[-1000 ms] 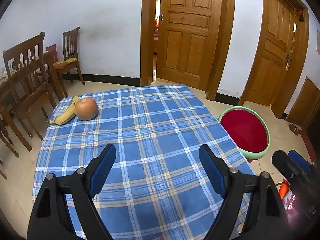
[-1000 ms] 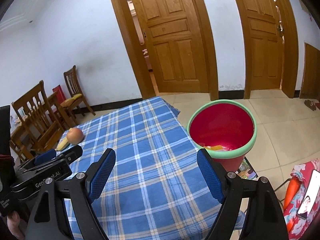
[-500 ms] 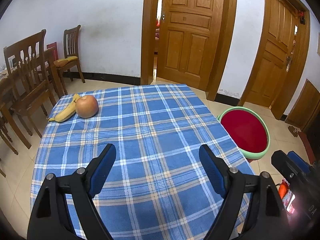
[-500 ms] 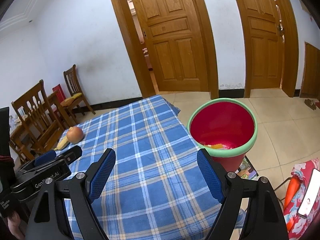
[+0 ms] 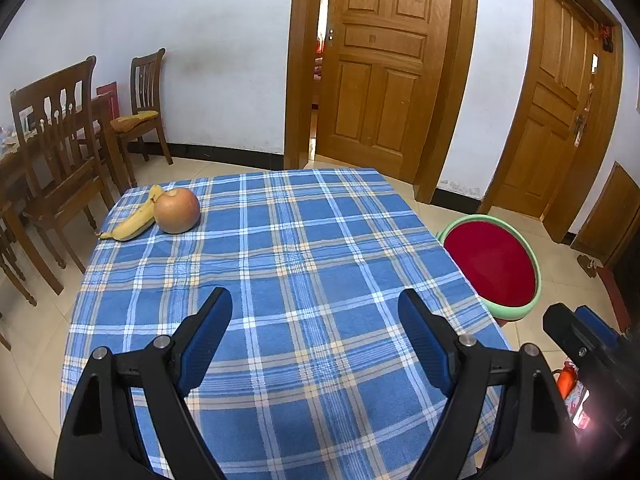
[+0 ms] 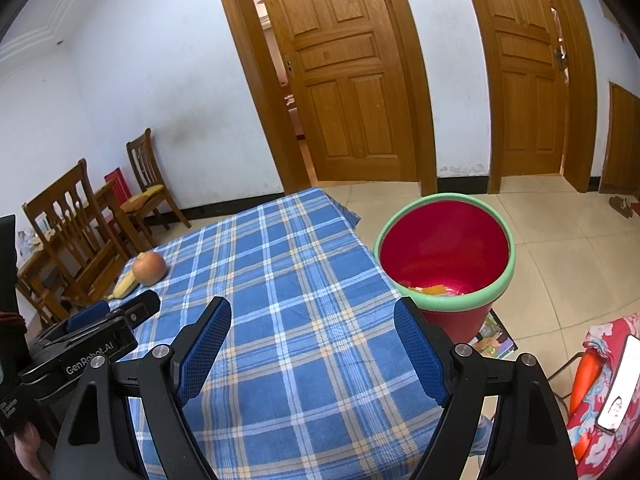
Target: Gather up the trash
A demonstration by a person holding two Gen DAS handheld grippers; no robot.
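A yellow banana (image 5: 132, 222) and a round orange-pink apple (image 5: 177, 210) lie side by side at the far left corner of the blue plaid tablecloth (image 5: 280, 264); the right wrist view shows the apple (image 6: 149, 267) and banana (image 6: 125, 285) too. A red bin with a green rim (image 6: 444, 254) stands on the floor off the table's right edge, with orange scraps at its bottom; its rim (image 5: 532, 280) also shows in the left wrist view. My left gripper (image 5: 314, 320) hangs open over the near half of the cloth, nothing between its fingers. My right gripper (image 6: 312, 330) is open and bare too, near the table's right side.
Wooden chairs (image 5: 56, 152) and a dark table stand left of the table. Two wooden doors (image 5: 380, 68) line the far wall, the left one ajar. A red patterned cloth with a phone (image 6: 618, 384) lies at the lower right, on the tiled floor.
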